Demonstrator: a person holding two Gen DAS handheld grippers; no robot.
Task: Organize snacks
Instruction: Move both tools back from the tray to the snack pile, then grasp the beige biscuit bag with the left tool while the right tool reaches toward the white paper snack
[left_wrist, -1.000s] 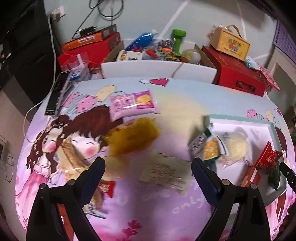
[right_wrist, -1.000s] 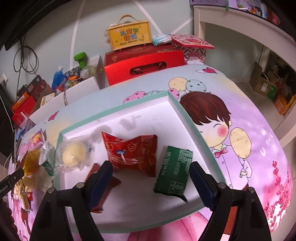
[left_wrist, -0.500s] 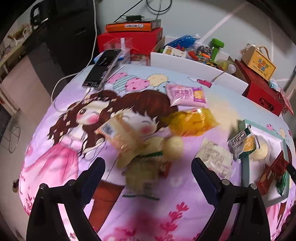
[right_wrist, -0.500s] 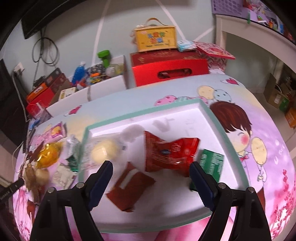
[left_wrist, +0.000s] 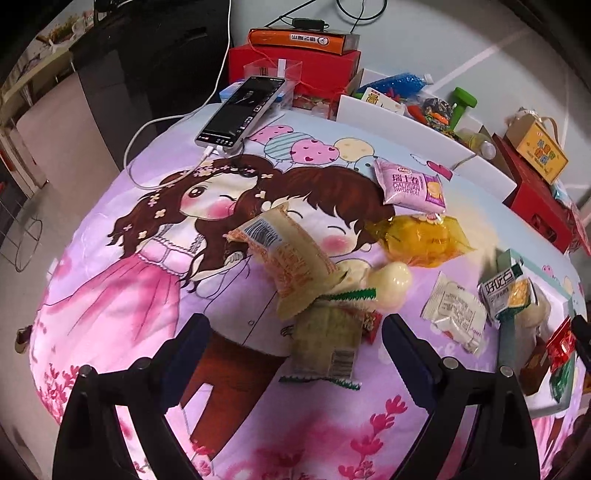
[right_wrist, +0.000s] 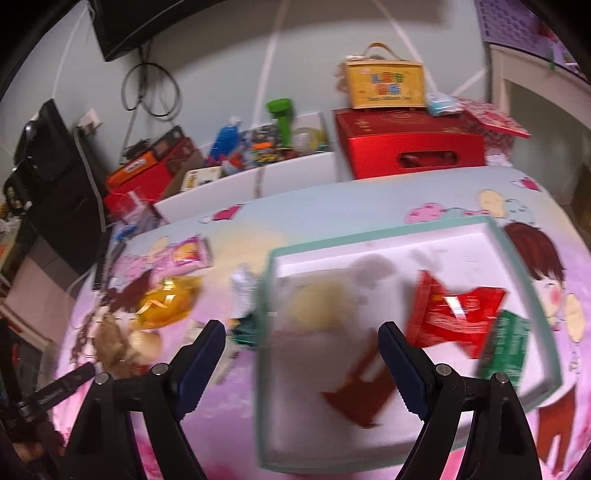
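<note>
Both tongs stand spread with nothing between their jaws: we see the left gripper (left_wrist: 295, 334) poised above the loose snack pile and the right gripper (right_wrist: 301, 338) above the near left edge of the tray (right_wrist: 517, 258), the white, green-rimmed landmark for all places below. In the blurred right wrist view we find, inside the tray, a pale round bun packet (right_wrist: 321, 302) toward its left side, a red packet (right_wrist: 454, 314) toward its right, a green packet (right_wrist: 506, 347) against its right rim, and a dark red-brown packet (right_wrist: 358, 391) near its front. Left of the tray, on the cartoon-print tablecloth (left_wrist: 129, 288), we see in the left wrist view a pink packet (left_wrist: 410, 184), a yellow packet (left_wrist: 421, 240), an orange-striped packet (left_wrist: 291, 254) lying over a tan packet (left_wrist: 325, 339), a round pale bun (left_wrist: 391, 284) and a white sachet (left_wrist: 454, 310). A green-and-white packet (left_wrist: 506, 291) leans at the tray's left rim. Well left of the tray and beyond the pile, a phone (left_wrist: 243, 110) lies with a white cable plugged in.
</note>
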